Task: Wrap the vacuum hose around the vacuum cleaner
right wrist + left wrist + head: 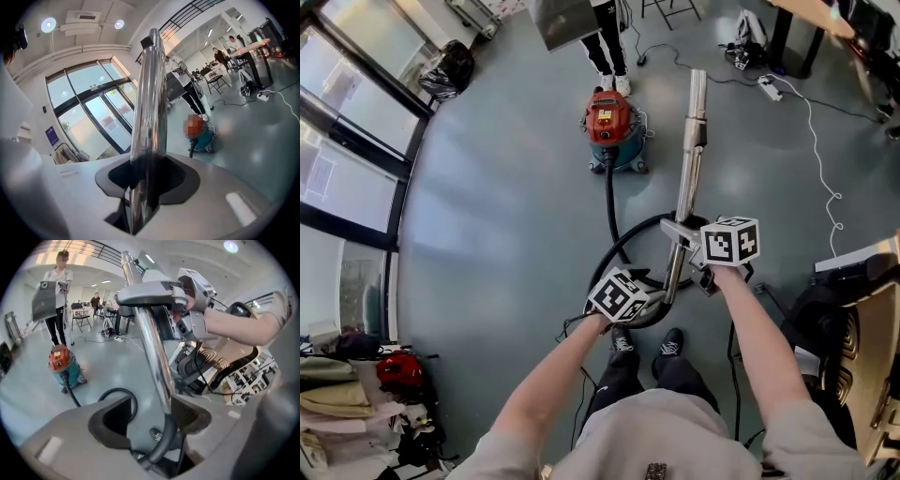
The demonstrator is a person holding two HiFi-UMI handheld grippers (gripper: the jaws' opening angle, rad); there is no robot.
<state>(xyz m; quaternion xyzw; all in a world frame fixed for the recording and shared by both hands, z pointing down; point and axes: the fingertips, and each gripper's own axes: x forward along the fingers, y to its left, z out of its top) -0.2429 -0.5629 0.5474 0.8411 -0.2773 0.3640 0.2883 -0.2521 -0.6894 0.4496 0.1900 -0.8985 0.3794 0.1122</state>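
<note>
The red and teal vacuum cleaner [609, 127] [63, 364] [204, 139] stands on the grey floor ahead. Its black hose [611, 211] [119, 392] runs toward me and curls into a loop near my feet. The hose joins a shiny metal wand [689, 169] [150, 343] [147, 103] that points up and away. My right gripper [680, 234] [145, 183] is shut on the wand's middle. My left gripper [661, 300] [150, 420] is open around the wand's lower end, where the hose starts. There the wand lies against the right-hand jaw, with a wide gap on the other side.
A person [605, 47] stands just behind the vacuum, holding a grey panel. A power strip with a white cable [769, 89] lies at the back right. Glass doors [347, 141] line the left. Bags and clothes [394, 370] sit lower left, and dark equipment [853, 328] stands at right.
</note>
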